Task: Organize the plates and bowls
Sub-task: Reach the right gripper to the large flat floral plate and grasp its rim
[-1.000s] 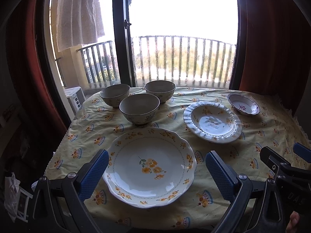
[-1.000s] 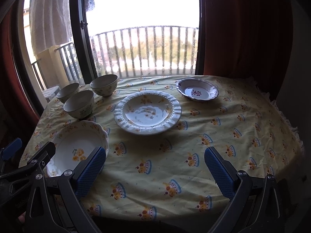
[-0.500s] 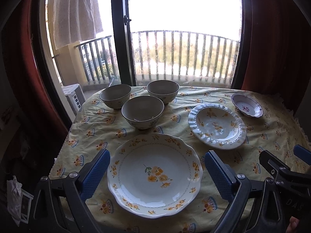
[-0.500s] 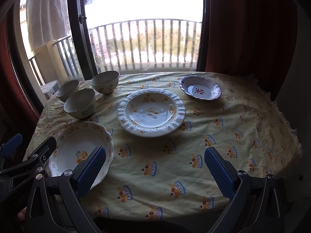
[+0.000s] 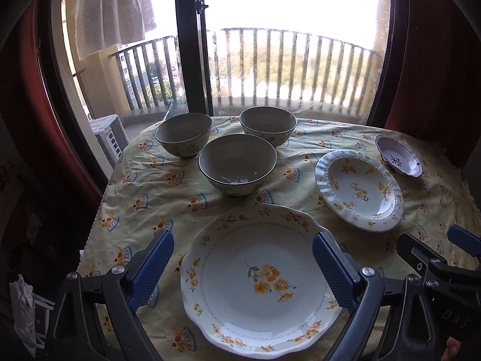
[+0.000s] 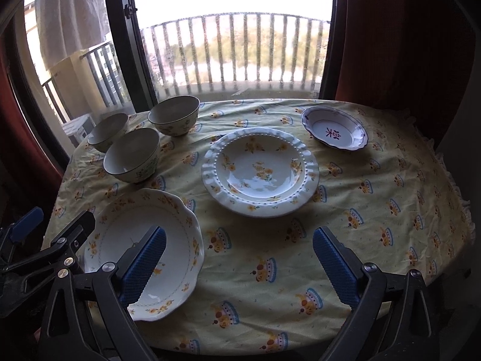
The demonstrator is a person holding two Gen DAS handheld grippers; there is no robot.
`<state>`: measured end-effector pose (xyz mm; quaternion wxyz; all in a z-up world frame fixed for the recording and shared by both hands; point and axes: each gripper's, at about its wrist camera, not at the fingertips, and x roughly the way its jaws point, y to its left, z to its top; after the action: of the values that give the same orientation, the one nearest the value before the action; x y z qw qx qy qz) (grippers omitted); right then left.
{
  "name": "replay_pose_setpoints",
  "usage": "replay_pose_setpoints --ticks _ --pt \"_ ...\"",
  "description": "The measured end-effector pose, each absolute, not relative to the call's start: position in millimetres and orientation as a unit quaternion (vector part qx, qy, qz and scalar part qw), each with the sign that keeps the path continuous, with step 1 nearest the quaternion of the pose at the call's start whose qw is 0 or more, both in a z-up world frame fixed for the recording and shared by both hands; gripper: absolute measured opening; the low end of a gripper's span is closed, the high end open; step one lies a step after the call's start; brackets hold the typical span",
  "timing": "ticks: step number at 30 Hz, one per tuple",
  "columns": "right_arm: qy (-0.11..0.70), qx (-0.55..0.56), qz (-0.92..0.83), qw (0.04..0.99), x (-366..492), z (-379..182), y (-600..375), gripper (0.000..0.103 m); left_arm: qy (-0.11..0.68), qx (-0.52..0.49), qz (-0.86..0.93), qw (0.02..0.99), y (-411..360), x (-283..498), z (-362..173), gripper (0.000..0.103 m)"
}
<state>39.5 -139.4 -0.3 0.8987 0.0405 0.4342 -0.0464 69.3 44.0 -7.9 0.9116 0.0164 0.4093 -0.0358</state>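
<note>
1. The left gripper [image 5: 242,266] has its 2 blue pads spread wide, and they have just been closing in a little. Nothing is pinched between them.
2. The big wavy plate [image 5: 258,282] with yellow flowers lies flat on the table below those pads. The right pad shows over the plate's right rim, and the left pad is out past its left rim. I cannot tell if either pad touches it.
3. The right gripper [image 6: 239,263] also has its 2 blue pads wide apart, with nothing held. Only the yellow tablecloth [image 6: 375,210] lies under the gap. Its left pad shows in front of the big wavy plate's right side.
4. The 2 grippers are side by side, the right one just right of the left.
5. Behind the big plate stand 3 bowls close together: the near bowl [image 5: 237,165], the far left bowl [image 5: 183,134] and the far right bowl [image 5: 268,126].
6. To the right sits a ridged plate [image 6: 260,171] with yellow flowers.
7. Farther back and right is a small dish [image 6: 335,132] with a dark rim and a red mark inside.
8. Past the table is a balcony railing [image 6: 240,48], with a red curtain [image 6: 399,36] on the right.
</note>
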Motion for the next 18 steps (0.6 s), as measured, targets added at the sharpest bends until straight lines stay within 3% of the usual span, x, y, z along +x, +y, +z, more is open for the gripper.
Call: replay_pose_setpoints --ticks 18 --pt "0.541 0.057 -0.068 0.836 99 -78 -87 0.089 0.523 0.027 -0.084 0.848 77 131 -87 0.080"
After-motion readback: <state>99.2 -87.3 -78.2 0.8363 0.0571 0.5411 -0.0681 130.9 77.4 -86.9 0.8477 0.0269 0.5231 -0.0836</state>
